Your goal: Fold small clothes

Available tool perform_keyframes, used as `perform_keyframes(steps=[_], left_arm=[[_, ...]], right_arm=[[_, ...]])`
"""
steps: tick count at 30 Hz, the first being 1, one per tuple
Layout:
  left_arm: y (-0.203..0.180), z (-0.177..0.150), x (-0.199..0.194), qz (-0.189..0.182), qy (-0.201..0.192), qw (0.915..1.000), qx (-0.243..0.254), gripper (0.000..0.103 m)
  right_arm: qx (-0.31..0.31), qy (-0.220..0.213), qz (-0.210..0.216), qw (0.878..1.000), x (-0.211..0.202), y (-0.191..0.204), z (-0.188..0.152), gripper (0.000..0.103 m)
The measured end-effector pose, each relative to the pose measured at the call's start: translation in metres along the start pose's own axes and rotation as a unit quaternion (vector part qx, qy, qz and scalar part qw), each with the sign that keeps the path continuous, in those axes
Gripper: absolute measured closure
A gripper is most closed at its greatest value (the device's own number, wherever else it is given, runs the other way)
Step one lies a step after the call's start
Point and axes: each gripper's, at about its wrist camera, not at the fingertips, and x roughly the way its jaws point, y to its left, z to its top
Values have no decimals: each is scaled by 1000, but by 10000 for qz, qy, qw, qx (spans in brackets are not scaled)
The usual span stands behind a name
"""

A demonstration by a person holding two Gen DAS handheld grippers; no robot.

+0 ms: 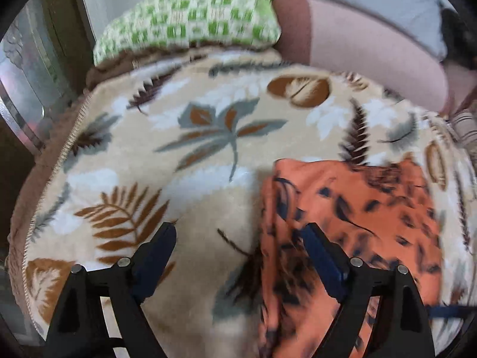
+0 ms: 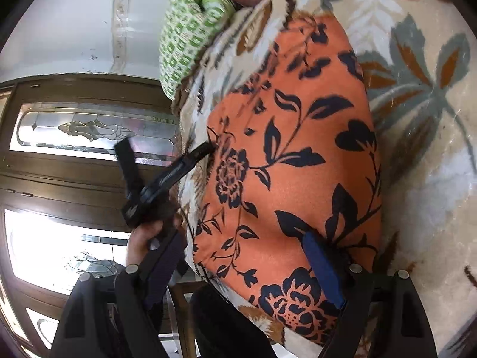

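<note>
An orange garment [image 1: 351, 208] with a dark floral print lies flat on a beige leaf-patterned blanket [image 1: 184, 137]. My left gripper [image 1: 240, 229] hovers open above the garment's left edge, one finger over the blanket and the other over the orange cloth, with nothing pinched. In the right wrist view the same garment [image 2: 298, 155] fills the middle. My right gripper [image 2: 243, 237] stands open at its near edge, its right finger over the cloth and its left finger beyond the bed's side. The left gripper [image 2: 167, 146] shows there too, jaws apart, one tip at the garment's border.
A green-and-white checked pillow [image 1: 190, 21] and a pink cushion [image 1: 372, 56] lie at the far end of the blanket. A brown wooden door with patterned glass [image 2: 89, 131] stands beside the bed. A hand [image 2: 143, 238] holds the left gripper's handle.
</note>
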Motion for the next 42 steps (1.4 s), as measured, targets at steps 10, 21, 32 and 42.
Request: perform_keyframes(steps=[10,21,32,42], left_arm=[[-29,-51,-44,-29,-257,9995,163,15],[-46,-72,-52,-50,-192,9996,189,15],[-39,-77,-34,-2,102,9999,134,15],[-45,-80,-5,-117,242,9996,89,13]], right_arm=[[318,-514,-324,9976,-45,-25,-13,18],[-156,-387,107,9991,-30,15,-16,18],[-62,-494,-182,9986,-18,8,4,18],[615,-195,-197,9977,-24,-48,-29,18]])
